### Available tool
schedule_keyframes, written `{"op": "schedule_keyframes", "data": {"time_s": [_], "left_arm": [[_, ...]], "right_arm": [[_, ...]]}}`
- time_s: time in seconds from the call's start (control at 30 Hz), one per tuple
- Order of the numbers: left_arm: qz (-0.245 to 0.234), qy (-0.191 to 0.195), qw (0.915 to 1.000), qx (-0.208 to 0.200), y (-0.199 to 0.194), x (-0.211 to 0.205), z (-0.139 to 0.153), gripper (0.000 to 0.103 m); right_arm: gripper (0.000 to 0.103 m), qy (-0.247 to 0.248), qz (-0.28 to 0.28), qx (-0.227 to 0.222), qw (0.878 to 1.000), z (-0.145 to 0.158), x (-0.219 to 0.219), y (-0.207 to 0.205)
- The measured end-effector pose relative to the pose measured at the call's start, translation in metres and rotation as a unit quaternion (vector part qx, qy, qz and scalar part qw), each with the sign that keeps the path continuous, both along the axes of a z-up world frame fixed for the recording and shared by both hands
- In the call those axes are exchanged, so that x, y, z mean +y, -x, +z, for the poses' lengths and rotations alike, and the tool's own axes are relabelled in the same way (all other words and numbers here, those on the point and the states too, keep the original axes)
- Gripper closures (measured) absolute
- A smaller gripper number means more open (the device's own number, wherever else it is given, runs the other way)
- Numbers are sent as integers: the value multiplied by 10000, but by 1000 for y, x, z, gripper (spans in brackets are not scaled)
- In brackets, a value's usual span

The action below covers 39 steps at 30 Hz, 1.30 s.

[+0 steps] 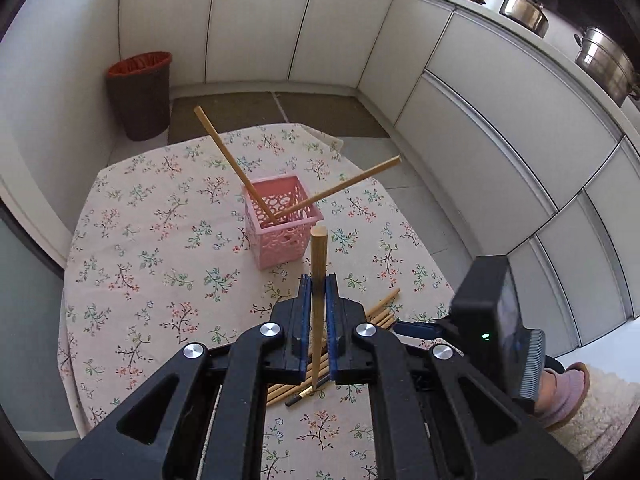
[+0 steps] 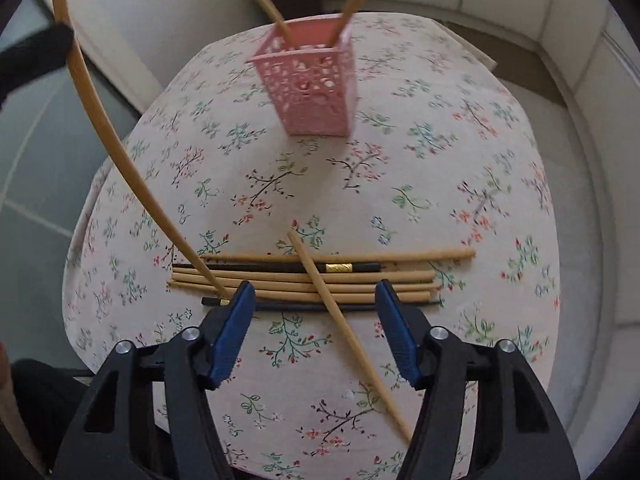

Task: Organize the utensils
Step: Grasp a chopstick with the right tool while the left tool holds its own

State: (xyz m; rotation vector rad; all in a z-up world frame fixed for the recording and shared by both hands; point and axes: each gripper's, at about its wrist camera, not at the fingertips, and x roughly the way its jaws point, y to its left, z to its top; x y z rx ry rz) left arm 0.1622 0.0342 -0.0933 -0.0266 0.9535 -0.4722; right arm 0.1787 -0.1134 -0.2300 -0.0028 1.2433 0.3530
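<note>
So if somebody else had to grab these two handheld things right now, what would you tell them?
Left tool: shut on one wooden chopstick, held upright above the table.
Right tool: open, empty, hovering over the chopstick pile.
Pink basket stands on the flowered tablecloth, with two chopsticks already leaning in it.
Done: two in the basket, a third lifted.
Left: drop the held one in, then move the rest. Several wooden ones and two black ones lie side by side, with one loose wooden chopstick lying diagonally across them.
</note>
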Motion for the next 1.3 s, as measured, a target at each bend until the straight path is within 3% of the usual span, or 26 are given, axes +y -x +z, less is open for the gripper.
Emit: {"op": "schedule_keyframes", "data": {"time_s": [0.2, 0.33, 0.37, 0.4, 0.53, 0.67, 0.8, 1.07, 1.3], "left_arm": [[189, -23, 9993, -319, 11, 18, 18, 97], [251, 56, 9989, -394, 14, 20, 26, 97], [270, 66, 9988, -394, 13, 20, 25, 97], [290, 72, 9988, -387, 12, 20, 24, 97], [309, 92, 9987, -387, 14, 22, 28, 97], [240, 119, 9987, -432, 19, 20, 32, 97], [196, 130, 9983, -530, 25, 17, 38, 97], [319, 182, 9964, -765, 42, 10, 46, 97], [609, 308, 9914, -1118, 43, 8, 77, 97]], "right_arm": [[66, 410, 427, 319, 9977, -37, 19, -19], [67, 481, 453, 372, 9971, -51, 22, -17], [72, 463, 465, 351, 9972, -50, 23, -16], [89, 437, 454, 316, 9975, -50, 22, -16], [95, 300, 210, 96, 9993, -43, 12, -13], [95, -151, -143, -323, 9993, -10, -10, -2], [95, -567, -360, -1090, 9918, 41, -27, 23], [95, -1105, -637, -2065, 9701, 120, -41, 63], [95, -1317, -909, -2874, 9444, 198, -53, 69]]}}
